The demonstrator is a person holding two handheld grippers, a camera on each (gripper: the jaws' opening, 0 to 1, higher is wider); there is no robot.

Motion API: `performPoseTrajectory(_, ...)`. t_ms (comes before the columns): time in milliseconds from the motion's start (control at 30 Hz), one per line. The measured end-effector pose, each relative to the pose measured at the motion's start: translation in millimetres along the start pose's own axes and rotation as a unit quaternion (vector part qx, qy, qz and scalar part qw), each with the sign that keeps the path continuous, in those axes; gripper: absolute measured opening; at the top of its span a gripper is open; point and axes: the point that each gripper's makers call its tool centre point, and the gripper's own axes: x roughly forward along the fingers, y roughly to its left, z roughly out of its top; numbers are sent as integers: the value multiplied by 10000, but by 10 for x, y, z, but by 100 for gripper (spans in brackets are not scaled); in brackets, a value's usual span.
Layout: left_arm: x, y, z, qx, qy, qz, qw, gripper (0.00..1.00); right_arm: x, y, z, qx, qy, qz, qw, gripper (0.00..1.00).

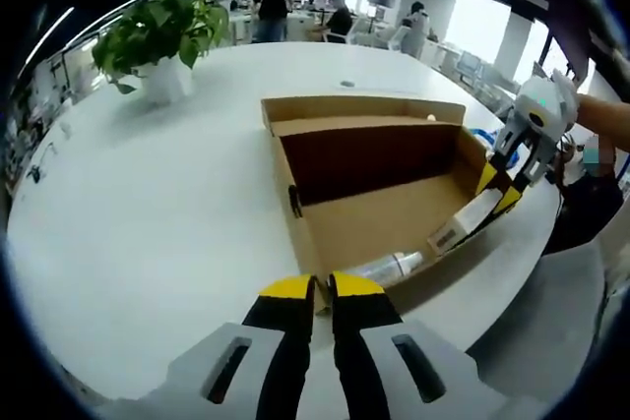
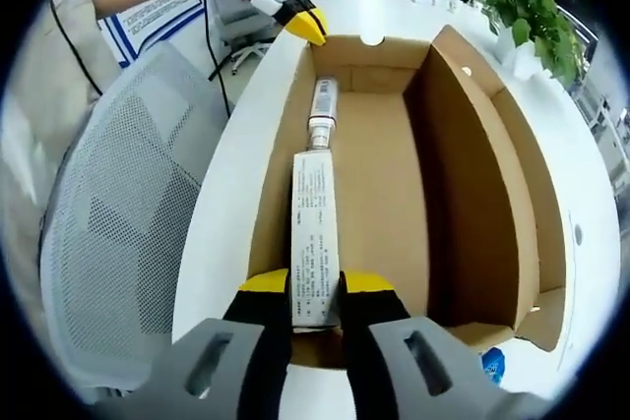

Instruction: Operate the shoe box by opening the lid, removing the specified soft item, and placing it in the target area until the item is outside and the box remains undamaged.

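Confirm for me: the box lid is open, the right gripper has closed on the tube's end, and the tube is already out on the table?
Not quite: the tube lies inside the open box, as the right gripper view shows. The right gripper is closed on its end.

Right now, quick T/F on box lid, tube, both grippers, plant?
1. The shoe box lid is closed. False: it stands open.
2. The right gripper has its jaws around the end of the tube. True.
3. The tube already lies on the table outside the box. False: it lies inside, along one wall.
4. The left gripper is at the box's near corner, jaws together. True.
5. The potted plant stands inside the box. False: it stands on the table, apart from it.
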Motion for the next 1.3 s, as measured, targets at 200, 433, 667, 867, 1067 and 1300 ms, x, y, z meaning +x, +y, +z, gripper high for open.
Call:
performPoseTrajectory(200, -5, -3, -3, -1, 5, -5, 10000, 3, -90, -31, 30, -65, -19, -145, 9999, 15)
performPoseTrajectory(433, -5, 2, -6, 36, 32, 5, 10000, 3, -210, -18, 77, -144, -100, -247, 9995, 15)
performPoseTrajectory(667, -7, 3, -10, 62, 67, 6, 10000, 3, -392, -9, 196, -284, -252, -444, 9983, 14)
performPoseTrajectory(867, -9, 1, -14, 32, 77, 6, 10000, 3, -558, -50, 259, -322, -386, -622, 9968, 15)
performPoseTrajectory(1067, -9, 1, -11, 31, 90, 28, 10000, 3, -739, -87, 326, -306, -565, -749, 9951, 14)
performPoseTrajectory(1300, -7, 9, -12, -21, 99, 34, 9999, 3, -962, -147, 356, -358, -684, -949, 9925, 14)
